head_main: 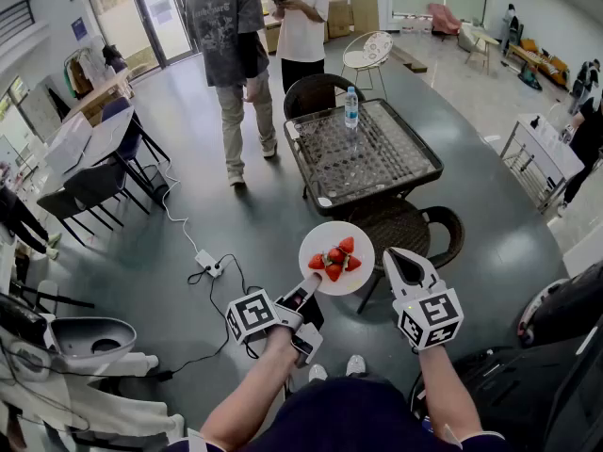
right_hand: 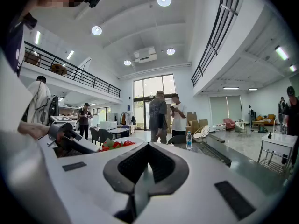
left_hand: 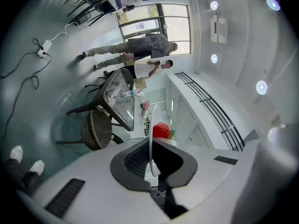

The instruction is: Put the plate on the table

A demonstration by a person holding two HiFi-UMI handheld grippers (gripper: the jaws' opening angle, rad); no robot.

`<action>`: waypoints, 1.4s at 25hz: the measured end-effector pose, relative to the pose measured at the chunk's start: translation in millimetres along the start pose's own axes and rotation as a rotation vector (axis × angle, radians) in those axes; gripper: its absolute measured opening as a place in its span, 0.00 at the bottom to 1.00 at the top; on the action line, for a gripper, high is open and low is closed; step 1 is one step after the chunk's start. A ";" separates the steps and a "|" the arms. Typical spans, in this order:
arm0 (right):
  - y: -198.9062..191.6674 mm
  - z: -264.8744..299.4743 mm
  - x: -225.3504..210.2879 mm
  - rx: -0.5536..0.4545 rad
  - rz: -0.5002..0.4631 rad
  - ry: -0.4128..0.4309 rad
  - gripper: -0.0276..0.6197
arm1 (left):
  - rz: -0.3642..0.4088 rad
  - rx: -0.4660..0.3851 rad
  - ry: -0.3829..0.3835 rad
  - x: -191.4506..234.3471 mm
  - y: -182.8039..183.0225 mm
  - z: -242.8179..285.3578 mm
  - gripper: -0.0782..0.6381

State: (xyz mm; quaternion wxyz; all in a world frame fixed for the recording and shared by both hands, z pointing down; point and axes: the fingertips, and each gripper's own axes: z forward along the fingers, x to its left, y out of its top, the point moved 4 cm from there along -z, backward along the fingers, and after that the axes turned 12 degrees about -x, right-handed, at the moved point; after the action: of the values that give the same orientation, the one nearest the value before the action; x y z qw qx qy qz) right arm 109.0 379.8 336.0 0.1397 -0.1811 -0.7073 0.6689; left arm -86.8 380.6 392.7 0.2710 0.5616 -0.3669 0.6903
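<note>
A white plate (head_main: pixel 330 240) with several strawberries (head_main: pixel 336 256) hangs in the air over a wicker chair, short of the table. My left gripper (head_main: pixel 310 290) is shut on the plate's near rim. In the left gripper view the plate (left_hand: pixel 150 125) shows edge-on between the jaws of that gripper (left_hand: pixel 152 158), with one strawberry (left_hand: pixel 161 130) beyond. My right gripper (head_main: pixel 397 259) is just right of the plate, apart from it, shut with nothing held. In the right gripper view its pads meet (right_hand: pixel 147 160), and the strawberries (right_hand: pixel 115 145) lie to the left.
The glass-topped wicker table (head_main: pixel 372 163) stands ahead with a water bottle (head_main: pixel 351 107) at its far edge. A wicker chair (head_main: pixel 407 226) sits below the plate, another chair (head_main: pixel 316 91) behind the table. Two people (head_main: pixel 229 36) stand beyond. A cable and power strip (head_main: pixel 209 264) lie left.
</note>
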 end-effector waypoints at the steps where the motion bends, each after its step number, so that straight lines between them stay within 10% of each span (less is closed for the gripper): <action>1: 0.0 0.3 0.4 0.000 -0.001 0.000 0.05 | 0.000 0.001 0.000 0.2 0.2 0.0 0.13; 35: -0.1 52.0 -79.5 -0.038 0.037 0.052 0.05 | 0.027 -0.072 0.038 0.3 12.1 73.2 0.13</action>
State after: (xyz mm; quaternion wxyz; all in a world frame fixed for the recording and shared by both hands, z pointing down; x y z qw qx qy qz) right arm 157.3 298.0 336.2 0.1423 -0.2142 -0.7124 0.6529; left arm -54.2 314.2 397.9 0.2884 0.5333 -0.3940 0.6908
